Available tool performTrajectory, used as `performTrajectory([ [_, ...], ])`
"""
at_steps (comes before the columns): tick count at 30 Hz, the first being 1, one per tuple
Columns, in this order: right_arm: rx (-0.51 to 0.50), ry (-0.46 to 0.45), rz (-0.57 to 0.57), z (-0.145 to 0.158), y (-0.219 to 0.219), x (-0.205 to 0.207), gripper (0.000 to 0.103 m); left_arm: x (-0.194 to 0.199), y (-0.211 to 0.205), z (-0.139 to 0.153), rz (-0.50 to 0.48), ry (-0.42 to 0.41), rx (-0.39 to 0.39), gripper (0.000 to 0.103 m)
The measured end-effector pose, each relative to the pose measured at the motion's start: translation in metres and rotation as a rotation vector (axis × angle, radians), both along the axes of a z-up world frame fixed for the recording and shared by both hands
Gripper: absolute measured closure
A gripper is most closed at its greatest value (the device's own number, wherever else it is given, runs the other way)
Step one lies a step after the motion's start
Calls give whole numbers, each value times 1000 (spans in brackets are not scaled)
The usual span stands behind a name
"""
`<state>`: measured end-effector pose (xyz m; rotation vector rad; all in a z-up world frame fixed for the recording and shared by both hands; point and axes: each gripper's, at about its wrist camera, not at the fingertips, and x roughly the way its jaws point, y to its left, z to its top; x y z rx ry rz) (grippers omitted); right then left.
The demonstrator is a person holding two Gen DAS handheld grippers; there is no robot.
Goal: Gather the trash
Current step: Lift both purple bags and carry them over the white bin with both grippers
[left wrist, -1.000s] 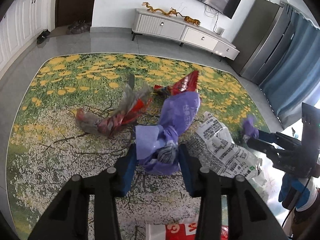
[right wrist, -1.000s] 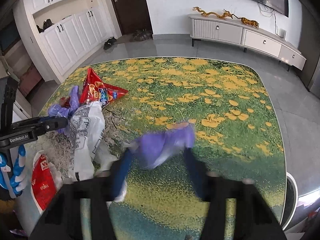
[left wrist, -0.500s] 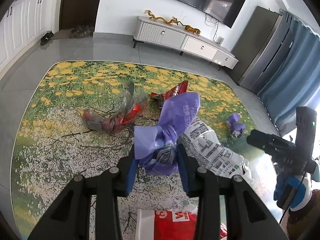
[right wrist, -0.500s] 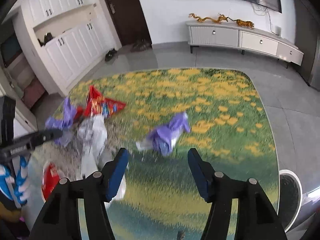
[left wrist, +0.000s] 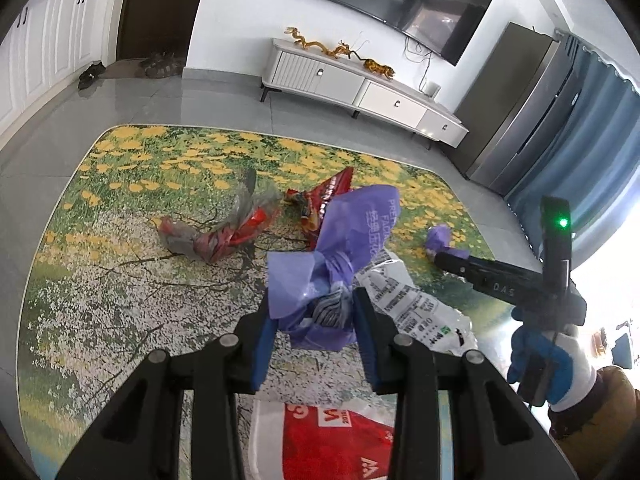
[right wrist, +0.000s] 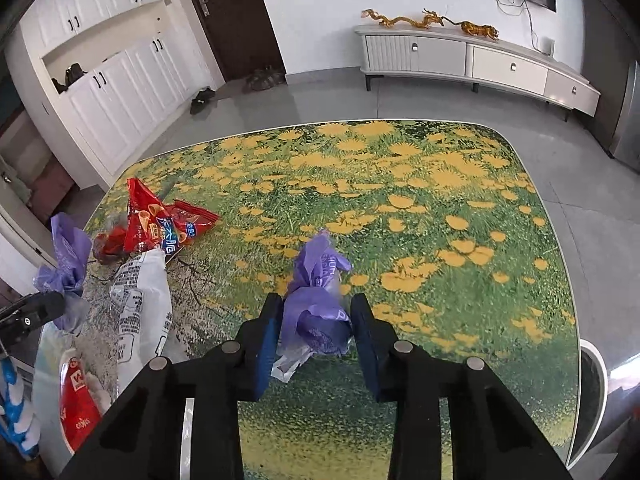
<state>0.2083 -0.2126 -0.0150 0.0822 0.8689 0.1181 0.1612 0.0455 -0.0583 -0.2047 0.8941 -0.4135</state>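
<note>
Left gripper (left wrist: 314,320) clamps purple wrapper (left wrist: 352,236) — right gripper (right wrist: 314,324) jaws closing around another wrapper (right wrist: 318,304), its underside hidden.

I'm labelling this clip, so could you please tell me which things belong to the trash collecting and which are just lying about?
Job:
- purple wrapper in left gripper
- purple wrapper between right gripper's closing jaws
- red snack bag
- white printed bag

Lying about:
- dragon ornaments
- shoes
</note>
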Motion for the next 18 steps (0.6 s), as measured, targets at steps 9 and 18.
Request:
performTrajectory([
  [9, 13, -77, 51, 28, -1, -46, 71, -31, -10, 26, 15, -66, 33, 69],
  [18, 8, -157, 91, 64, -1, -114, 71, -69, -37, 62, 62, -191, 127, 69],
])
